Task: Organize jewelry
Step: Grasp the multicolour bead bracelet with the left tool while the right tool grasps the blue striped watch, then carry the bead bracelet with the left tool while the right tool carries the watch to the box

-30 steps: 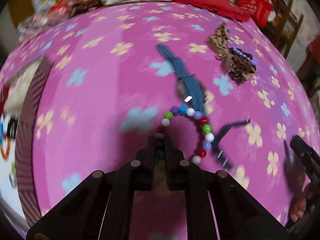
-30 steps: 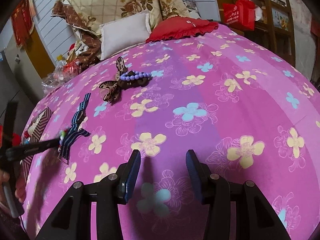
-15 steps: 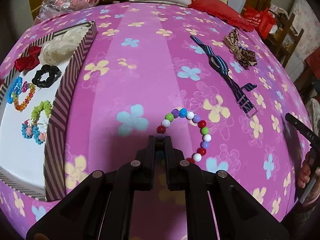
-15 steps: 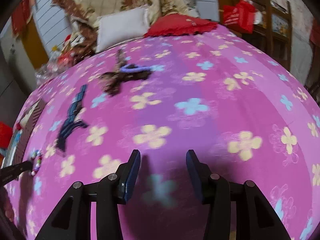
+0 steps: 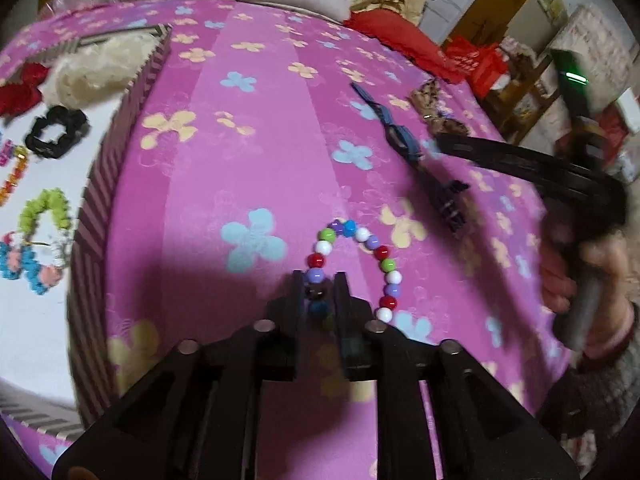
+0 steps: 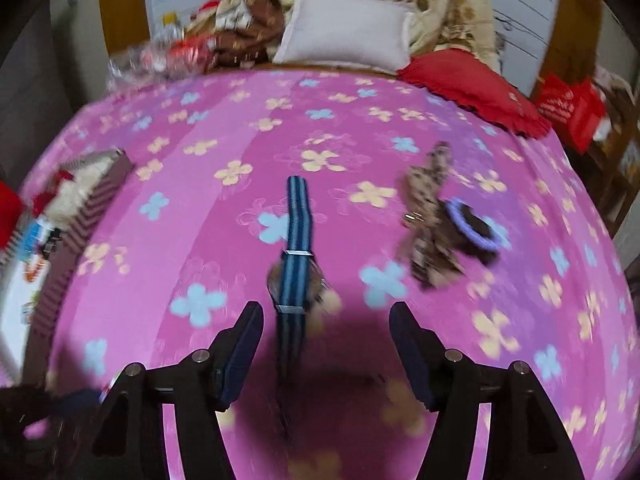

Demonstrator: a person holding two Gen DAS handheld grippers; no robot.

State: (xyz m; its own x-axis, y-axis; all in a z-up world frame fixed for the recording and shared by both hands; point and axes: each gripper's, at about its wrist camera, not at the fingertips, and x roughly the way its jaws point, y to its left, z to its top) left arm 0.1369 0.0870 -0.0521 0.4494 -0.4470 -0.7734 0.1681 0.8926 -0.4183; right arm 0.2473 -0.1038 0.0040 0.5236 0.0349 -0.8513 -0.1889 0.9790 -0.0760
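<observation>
My left gripper point(image 5: 319, 280) is shut on a multicoloured bead bracelet point(image 5: 362, 258) and holds it over the pink flowered bedspread. A striped box lid point(image 5: 100, 208) with hair ties and bracelets lies to its left. My right gripper point(image 6: 326, 312) is open, its jaws either side of a blue striped watch point(image 6: 296, 260) on the bed; it also shows in the left wrist view point(image 5: 440, 144) over the watch point(image 5: 404, 140). A brown spotted bow point(image 6: 430, 216) with a purple bead bracelet point(image 6: 476, 228) lies right of the watch.
A white pillow point(image 6: 348, 30) and a red cushion point(image 6: 472, 88) lie at the far end of the bed. A patterned quilt and plastic bags are piled behind them. Wooden furniture with red bags point(image 6: 572, 112) stands to the right.
My right gripper has opened wider and swung left to hover over the blue striped watch. My left gripper still holds the bead bracelet, with the box lid staying at its left.
</observation>
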